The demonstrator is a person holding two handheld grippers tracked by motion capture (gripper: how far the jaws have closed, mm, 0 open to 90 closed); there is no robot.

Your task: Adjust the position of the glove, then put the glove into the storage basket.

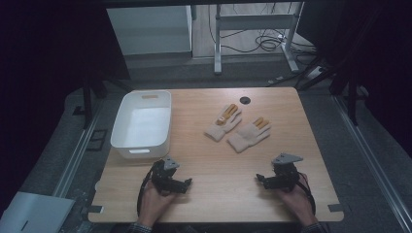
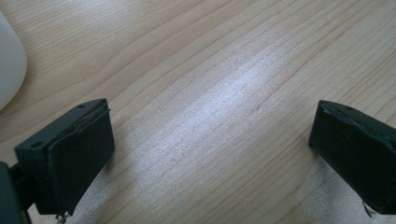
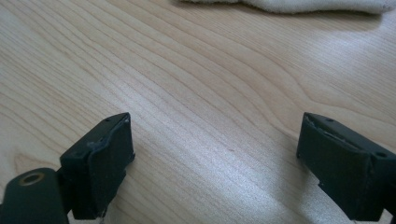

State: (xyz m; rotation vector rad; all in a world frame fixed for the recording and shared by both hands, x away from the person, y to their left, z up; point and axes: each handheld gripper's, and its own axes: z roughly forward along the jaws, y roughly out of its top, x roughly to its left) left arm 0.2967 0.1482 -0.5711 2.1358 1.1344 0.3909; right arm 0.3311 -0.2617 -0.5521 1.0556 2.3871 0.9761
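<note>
Right gripper view: glove (image 3: 299, 4) cut off, probably.

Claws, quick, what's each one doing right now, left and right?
Left claw: open, holding nothing, just above the bare table.
Right claw: open, holding nothing, short of the gloves.

High view dim, dark at the edges – light falls on the table (image 1: 204, 145); both gripper views bright, pale central sheen, near jaws soft
</note>
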